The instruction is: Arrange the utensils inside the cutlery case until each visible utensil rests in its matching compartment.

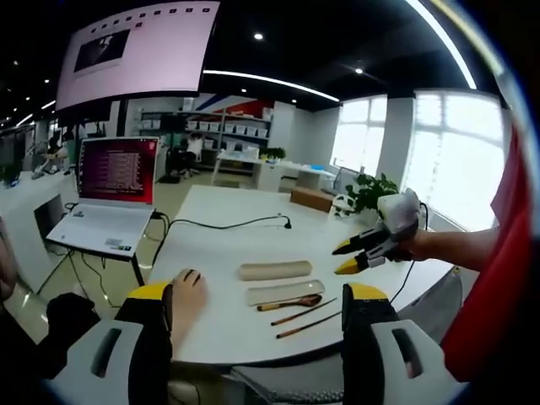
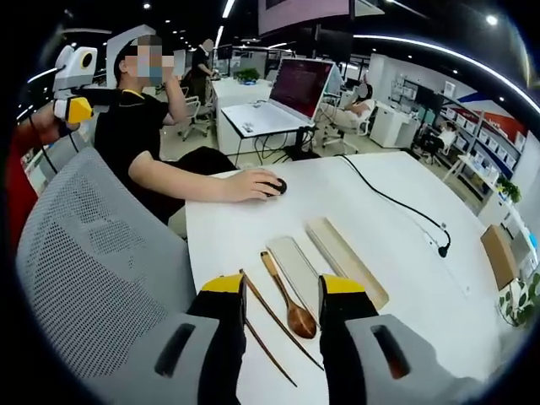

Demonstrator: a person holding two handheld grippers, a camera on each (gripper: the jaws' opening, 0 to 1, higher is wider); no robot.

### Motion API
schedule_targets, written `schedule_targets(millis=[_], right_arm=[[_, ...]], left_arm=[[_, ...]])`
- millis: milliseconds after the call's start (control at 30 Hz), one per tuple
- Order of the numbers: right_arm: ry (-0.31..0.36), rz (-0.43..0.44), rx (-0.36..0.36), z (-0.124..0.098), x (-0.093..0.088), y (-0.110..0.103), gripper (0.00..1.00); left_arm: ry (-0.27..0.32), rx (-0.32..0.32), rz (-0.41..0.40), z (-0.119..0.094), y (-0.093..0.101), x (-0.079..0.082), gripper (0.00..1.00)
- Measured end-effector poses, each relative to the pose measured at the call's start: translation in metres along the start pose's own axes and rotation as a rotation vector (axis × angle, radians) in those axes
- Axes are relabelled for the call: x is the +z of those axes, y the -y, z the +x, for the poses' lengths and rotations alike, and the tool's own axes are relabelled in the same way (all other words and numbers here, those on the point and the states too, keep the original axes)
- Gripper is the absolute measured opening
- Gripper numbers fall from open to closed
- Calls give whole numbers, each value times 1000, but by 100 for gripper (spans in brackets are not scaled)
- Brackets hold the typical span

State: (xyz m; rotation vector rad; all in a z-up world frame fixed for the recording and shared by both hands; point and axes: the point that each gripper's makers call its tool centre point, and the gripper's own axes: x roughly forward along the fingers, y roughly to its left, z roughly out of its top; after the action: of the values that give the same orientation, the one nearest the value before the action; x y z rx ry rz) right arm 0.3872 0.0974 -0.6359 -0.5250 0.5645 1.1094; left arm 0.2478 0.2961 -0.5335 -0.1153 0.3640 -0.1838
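Observation:
On the white table (image 2: pixel 405 253) lie a long pale case tray (image 2: pixel 295 261) and, beside it, a beige case lid (image 2: pixel 348 263). A wooden spoon (image 2: pixel 291 305) rests next to the tray, outside it. Two dark wooden chopsticks (image 2: pixel 272 327) lie beside the spoon, nearer the table edge. My right gripper (image 2: pixel 283 287) hovers open above the spoon and chopsticks, holding nothing. In the left gripper view the tray (image 1: pixel 285 292), lid (image 1: pixel 275 270), spoon (image 1: pixel 291 302) and chopsticks (image 1: pixel 309 319) lie ahead of my open left gripper (image 1: pixel 257 295). The right gripper (image 1: pixel 346 258) enters from the right, above the table.
A seated person's hand rests on a mouse (image 2: pixel 274 186) near the utensils. A grey mesh chair back (image 2: pixel 93 253) stands at the table's near edge. An open laptop (image 2: pixel 287 101) sits on another desk, a black cable (image 2: pixel 396 207) crosses the table, and a cardboard box (image 2: pixel 498 253) sits farther along.

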Motion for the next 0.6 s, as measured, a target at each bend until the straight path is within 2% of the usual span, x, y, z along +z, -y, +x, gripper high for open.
schedule_targets(millis=[600], right_arm=[[-58, -23, 47, 18, -17, -9, 29]], left_arm=[[-6, 12, -5, -2, -4, -4, 83]])
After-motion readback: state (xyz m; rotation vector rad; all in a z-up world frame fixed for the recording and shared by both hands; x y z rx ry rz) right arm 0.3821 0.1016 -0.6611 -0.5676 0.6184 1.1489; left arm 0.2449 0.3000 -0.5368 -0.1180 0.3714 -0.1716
